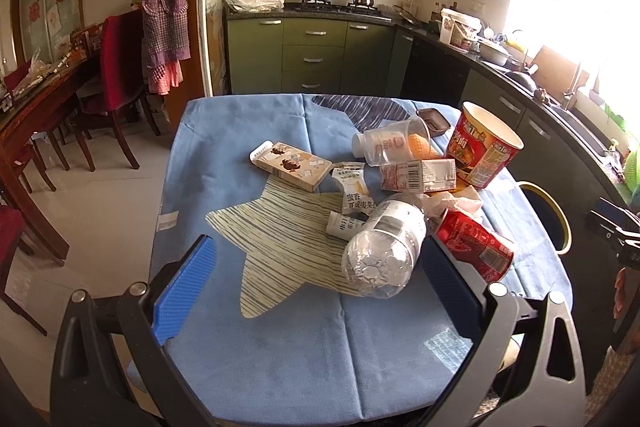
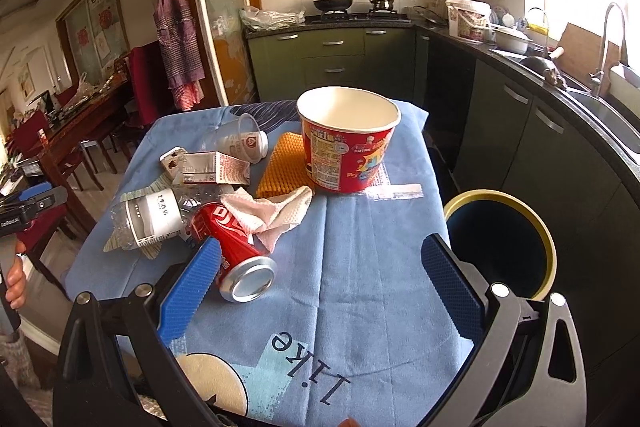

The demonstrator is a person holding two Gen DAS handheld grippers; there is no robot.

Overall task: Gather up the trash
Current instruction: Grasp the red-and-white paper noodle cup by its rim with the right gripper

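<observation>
While both jaws gape wide, empty: clear bottle (image 1: 382, 251) between left pads; red can (image 2: 236, 255) beside right's left pad.

Red can (image 2: 236, 253): on its side just ahead of my right claw, at 10 o'clock.
Clear bottle (image 1: 384, 247): crushed, lying at 11.
Noodle cup (image 2: 347, 139): upright, empty, at 12.

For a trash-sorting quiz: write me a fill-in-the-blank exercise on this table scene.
1. The red soda can lies on its ____.
2. The cloth covering the table is ____.
3. The big red paper noodle bucket stands upright and looks ____ inside.
4. The crumpled white paper towel lies between the can and the ____ mesh sleeve.

Missing words: side; blue; empty; orange
</observation>
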